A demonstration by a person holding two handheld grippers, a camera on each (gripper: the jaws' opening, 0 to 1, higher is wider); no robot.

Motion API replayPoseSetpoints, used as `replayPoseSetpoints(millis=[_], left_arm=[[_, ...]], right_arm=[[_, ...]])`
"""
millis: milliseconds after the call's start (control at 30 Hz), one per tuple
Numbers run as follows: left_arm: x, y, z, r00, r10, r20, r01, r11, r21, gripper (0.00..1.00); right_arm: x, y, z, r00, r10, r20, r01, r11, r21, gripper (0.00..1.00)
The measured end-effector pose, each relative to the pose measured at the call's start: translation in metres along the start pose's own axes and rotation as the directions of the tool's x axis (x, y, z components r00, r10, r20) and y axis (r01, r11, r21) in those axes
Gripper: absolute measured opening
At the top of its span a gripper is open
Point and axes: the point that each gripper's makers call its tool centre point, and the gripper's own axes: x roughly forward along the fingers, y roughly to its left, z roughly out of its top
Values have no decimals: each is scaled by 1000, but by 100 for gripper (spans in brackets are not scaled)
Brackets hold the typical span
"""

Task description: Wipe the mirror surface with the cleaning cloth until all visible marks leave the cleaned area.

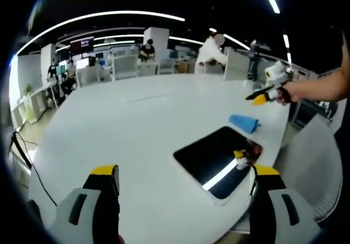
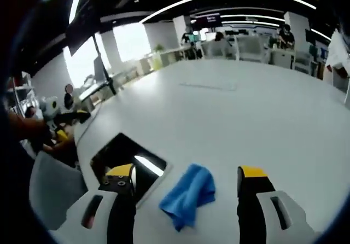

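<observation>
My right claw (image 2: 186,181) gapes wide above the cloth (image 2: 188,195), which lies on the table (image 2: 235,112) just beside the mirror (image 2: 117,154). My left claw (image 1: 186,181) is wide too, empty, near the mirror.

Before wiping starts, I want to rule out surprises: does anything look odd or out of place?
Nothing stands out. The mirror lies flat near the white table's edge, and the blue cloth lies crumpled beside it.
</observation>
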Motion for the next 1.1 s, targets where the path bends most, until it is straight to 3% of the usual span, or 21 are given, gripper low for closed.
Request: replayPoseSetpoints(millis=[267,400,667,833,1000,1100], left_arm=[[-14,4,-10,1000,12,-7,-12,1000,13,99],[-22,2,-12,1000,11,-1,-11,1000,-2,100],[-32,2,-16,999,22,40,-21,999,-31,99],[-34,-1,-16,998,17,57,-14,999,-43,99],[-34,-6,-19,998,14,58,-10,998,-56,100],[-34,-7,-19,998,15,62,-11,998,-63,100]], right_arm=[[-37,13,-27,1000,-10,26,10,1000,7,88],[-47,24,-43,999,-34,-26,31,992,-120,91],[-52,40,-43,997,-38,69,43,996,-79,99],[-55,45,-57,998,-34,60,40,993,-112,100],[-57,50,-45,991,-9,132,21,996,-87,100],[-52,51,-52,995,-8,101,18,995,-99,100]])
